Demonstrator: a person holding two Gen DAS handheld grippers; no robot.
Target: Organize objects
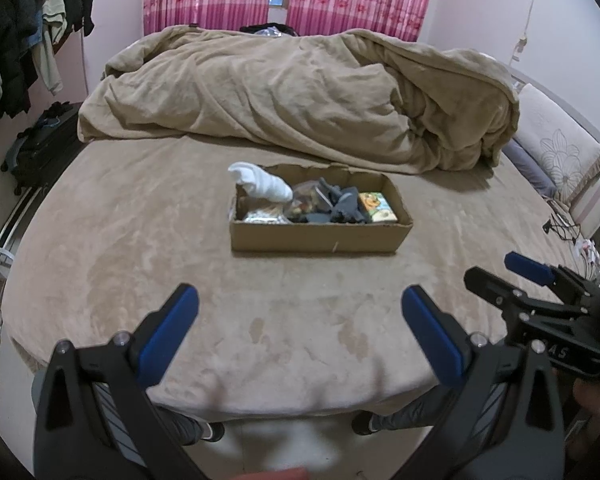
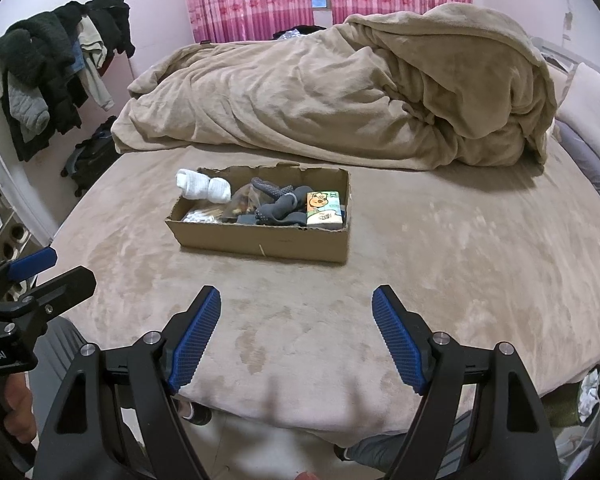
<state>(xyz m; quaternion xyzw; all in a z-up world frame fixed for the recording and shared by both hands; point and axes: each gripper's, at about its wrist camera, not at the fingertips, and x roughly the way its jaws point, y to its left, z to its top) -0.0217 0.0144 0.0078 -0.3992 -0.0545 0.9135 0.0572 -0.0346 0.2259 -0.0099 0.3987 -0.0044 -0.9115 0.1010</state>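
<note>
A: Cardboard box (image 1: 320, 236), one, mid-bed (image 1: 100, 280), holding one white sock roll (image 1: 264, 184); left gripper (image 1: 300, 336) fingers spread, empty.

B: Right view: same box (image 2: 260, 240), one tissue pack (image 2: 326, 210); right gripper (image 2: 296, 340) also spread, empty.

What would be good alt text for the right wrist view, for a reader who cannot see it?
An open cardboard box sits on a tan bed, holding rolled white socks, dark grey socks and a small cartoon-printed packet. The open right claw hangs empty near the bed's edge, with the left claw at the left. A rumpled tan blanket lies behind.
</note>
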